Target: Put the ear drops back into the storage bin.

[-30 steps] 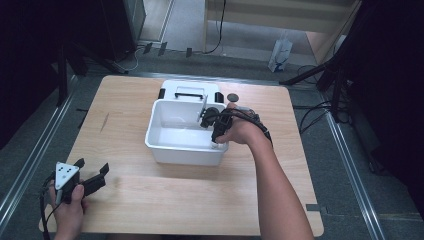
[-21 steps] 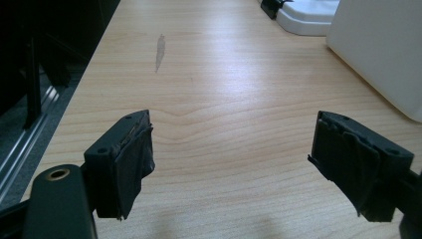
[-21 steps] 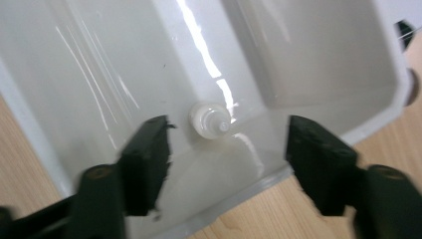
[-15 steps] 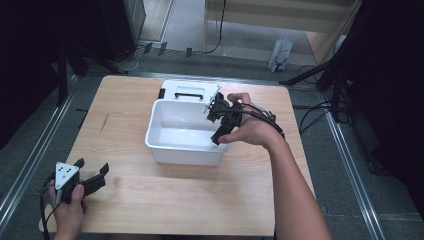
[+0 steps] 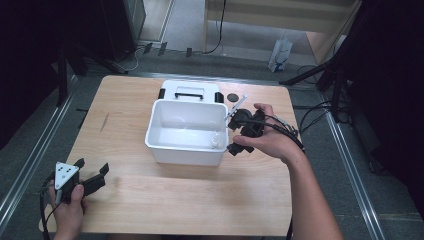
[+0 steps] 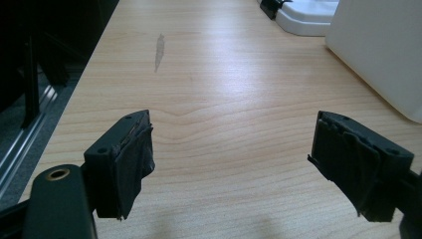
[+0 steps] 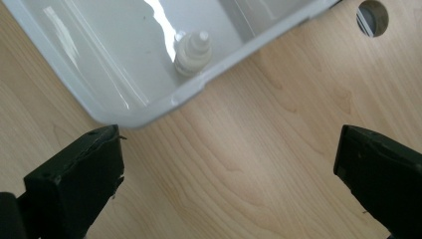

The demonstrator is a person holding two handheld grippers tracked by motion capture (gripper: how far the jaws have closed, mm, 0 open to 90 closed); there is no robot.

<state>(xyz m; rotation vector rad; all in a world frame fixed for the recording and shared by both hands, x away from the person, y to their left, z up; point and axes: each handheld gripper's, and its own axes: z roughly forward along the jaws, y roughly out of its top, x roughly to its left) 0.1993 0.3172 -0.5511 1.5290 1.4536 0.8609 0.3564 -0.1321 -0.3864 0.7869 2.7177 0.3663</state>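
While my right gripper [image 7: 229, 184] sits wide open and empty just outside the white bin [image 5: 165, 150], the little bottle [image 7: 191, 52] stands in its corner. I should lift away slowly. My left gripper [image 6: 249, 169] rests wide open too.

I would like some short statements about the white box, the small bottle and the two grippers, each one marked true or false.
1. A small white bottle lies inside the white box. True.
2. The right gripper is shut on the bottle. False: its jaws are open and hold nothing, over bare wood beside the box.
3. The left gripper is open, near the front left corner of the table. True.
4. The lid is closed on the box. False: it lies on the table behind the open box.
5. The left gripper touches the box. False: it is well apart from it.
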